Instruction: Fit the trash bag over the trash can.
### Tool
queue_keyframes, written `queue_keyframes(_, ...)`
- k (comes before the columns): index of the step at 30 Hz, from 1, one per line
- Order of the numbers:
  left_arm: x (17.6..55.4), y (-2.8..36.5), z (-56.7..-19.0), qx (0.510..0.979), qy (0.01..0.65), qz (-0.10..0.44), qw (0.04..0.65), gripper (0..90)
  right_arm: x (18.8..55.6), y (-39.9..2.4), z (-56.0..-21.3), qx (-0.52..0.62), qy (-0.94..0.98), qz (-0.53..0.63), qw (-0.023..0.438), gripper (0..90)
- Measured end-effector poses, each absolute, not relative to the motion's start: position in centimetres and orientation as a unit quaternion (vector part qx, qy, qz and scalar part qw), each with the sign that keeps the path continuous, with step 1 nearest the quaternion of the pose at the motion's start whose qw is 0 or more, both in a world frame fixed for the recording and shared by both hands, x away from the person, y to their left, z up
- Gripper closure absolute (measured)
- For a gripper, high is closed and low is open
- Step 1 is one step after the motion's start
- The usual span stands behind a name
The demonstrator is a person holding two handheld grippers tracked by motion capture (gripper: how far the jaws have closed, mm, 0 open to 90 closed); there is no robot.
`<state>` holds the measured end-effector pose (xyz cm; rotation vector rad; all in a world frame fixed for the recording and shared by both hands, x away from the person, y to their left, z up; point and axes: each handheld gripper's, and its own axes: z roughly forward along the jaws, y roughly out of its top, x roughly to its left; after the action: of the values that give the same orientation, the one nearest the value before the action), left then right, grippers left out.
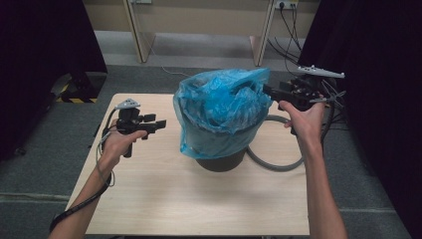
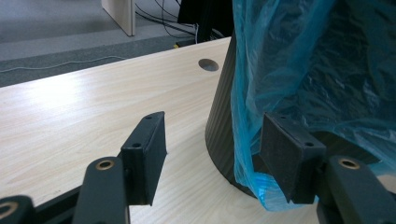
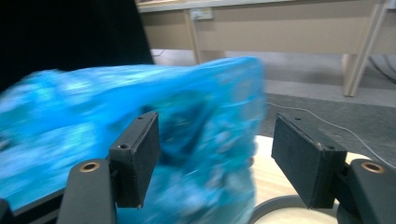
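We have the blue bag [image 1: 221, 112] draped over the bin [image 1: 220, 160] in the middle of the desk [image 1: 164, 199], both grippers, left [image 1: 160, 122] and right [image 1: 269, 91], have open, empty fingers, and the bunched top needs tidying.

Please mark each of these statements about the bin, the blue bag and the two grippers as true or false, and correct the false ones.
1. The blue bag hangs over the rim of the dark bin. True.
2. The left gripper is clamped on the bag. False: its fingers stand apart on the bin's left, nothing pressed between them.
3. The bin lies on its side. False: it stands upright on the table.
4. The right gripper is at the bag's top right edge. True.
5. A grey ring lies on the table beside the bin. True.
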<state>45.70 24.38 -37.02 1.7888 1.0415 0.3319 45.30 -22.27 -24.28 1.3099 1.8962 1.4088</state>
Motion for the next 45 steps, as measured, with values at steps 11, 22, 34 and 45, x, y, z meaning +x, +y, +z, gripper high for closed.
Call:
queue_keyframes(11, 45.8, 23.9, -36.4, 0.740, 0.436, 0.138, 0.493, 35.5, 44.1, -20.3, -26.1, 0.456, 0.744, 0.432, 0.227, 30.7)
queue_keyframes(22, 45.6, 23.5, -35.0, 0.725, 0.431, 0.121, 0.523, 31.8, 50.8, -21.7, -28.1, 0.499, 0.714, 0.436, 0.225, 28.6)
queue_keyframes(34, 46.6, 21.5, -30.4, 0.669, 0.421, 0.099, 0.604, 32.3, 50.9, -21.1, -27.9, 0.495, 0.712, 0.442, 0.230, 29.3)
queue_keyframes(45, 49.6, 20.1, -30.6, 0.654, 0.438, 0.092, 0.610, 89.9, 50.1, -21.1, -28.0, 0.484, 0.715, 0.454, 0.222, 29.2)
